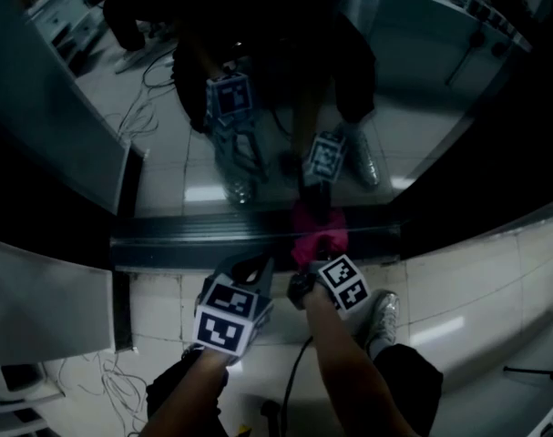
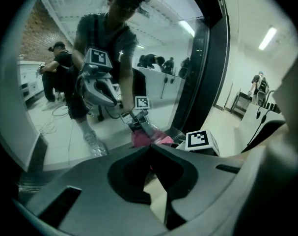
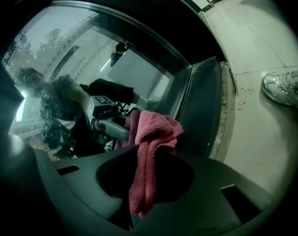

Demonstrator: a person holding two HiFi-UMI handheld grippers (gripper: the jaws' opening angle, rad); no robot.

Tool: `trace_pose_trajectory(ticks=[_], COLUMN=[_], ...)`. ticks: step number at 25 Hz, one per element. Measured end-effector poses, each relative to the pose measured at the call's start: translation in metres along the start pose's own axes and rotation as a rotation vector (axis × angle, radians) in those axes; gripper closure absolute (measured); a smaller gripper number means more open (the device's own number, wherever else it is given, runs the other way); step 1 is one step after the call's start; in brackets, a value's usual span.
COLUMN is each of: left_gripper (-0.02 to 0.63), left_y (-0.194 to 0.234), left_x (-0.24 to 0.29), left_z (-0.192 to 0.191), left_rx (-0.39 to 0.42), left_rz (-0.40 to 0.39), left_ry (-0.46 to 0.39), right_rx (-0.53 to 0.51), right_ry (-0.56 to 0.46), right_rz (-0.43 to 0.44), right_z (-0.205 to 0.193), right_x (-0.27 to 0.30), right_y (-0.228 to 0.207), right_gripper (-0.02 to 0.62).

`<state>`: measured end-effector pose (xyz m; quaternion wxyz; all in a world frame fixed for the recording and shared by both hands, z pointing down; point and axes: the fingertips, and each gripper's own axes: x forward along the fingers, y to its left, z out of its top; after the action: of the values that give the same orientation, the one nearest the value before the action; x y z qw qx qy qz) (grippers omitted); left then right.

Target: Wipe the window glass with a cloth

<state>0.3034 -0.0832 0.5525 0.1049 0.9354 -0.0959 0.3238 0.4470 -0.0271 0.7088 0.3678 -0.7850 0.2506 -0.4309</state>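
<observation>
In the head view, my right tool (image 1: 318, 259) holds the pink cloth (image 1: 319, 226) at the foot of the window glass (image 1: 258, 89), with my left tool (image 1: 251, 268) just beside it. In the left gripper view, its jaws meet on nothing. In the right gripper view, the jaws pinch the cloth.
</observation>
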Motion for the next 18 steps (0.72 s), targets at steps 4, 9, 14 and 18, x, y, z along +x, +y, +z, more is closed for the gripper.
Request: trace_pose_trajectory(ticks=[4, 9, 14, 18], left_gripper=[0.606, 0.606, 0.606, 0.606], left_y=[0.005, 0.005, 0.002, -0.003], left_x=[-0.007, -0.013, -0.024, -0.031], left_z=[0.000, 0.012, 0.026, 0.034], left_rx=[-0.008, -0.022, -0.023, -0.017], left_rz=[0.003, -0.010, -0.009, -0.002], left_ry=[-0.024, -0.075, -0.123, -0.136], right_rx=[0.000, -0.023, -0.035, -0.070], right_ry=[-0.007, 0.002, 0.008, 0.014], right_rz=[0.040, 0.086, 0.145, 0.175], right_z=[-0.001, -0.002, 0.000, 0.005], right_x=[-0.009, -0.020, -0.034, -0.046], right_y=[0.024, 0.055, 0.085, 0.106], right_gripper=[0.549, 0.549, 0.549, 0.549])
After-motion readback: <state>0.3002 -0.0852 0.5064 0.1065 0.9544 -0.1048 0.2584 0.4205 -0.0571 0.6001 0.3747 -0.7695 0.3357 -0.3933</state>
